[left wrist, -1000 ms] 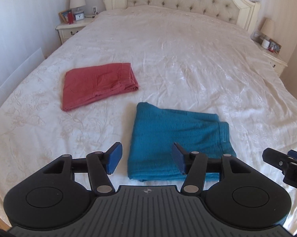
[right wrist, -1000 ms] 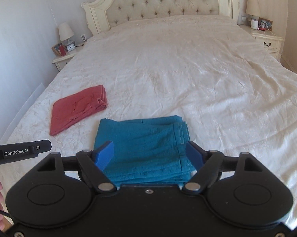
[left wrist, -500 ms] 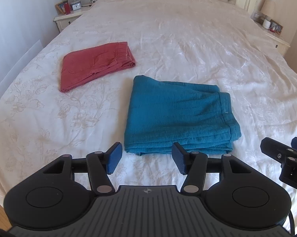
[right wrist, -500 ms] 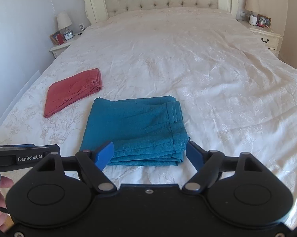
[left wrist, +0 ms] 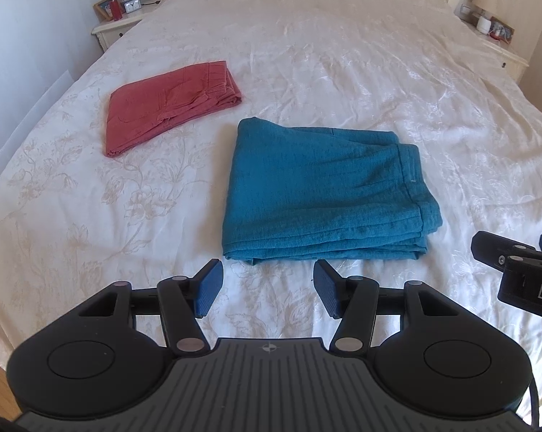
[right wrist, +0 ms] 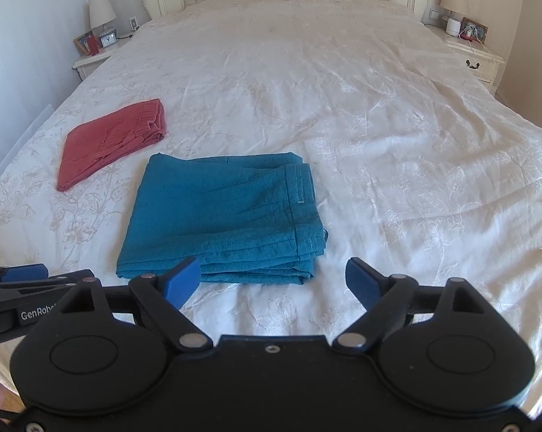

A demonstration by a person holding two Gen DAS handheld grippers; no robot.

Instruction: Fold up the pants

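Folded teal pants lie just beyond both grippers' parted fingers.

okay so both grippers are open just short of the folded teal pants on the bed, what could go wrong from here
1. The teal pants lie as loose stacked layers; if the open right gripper pinches only the top ones at the near edge, the fold may fall open.
2. The soft, wrinkled bedspread could get pinched along with the fabric.
3. The left gripper sits close beside the right, so they might bump.
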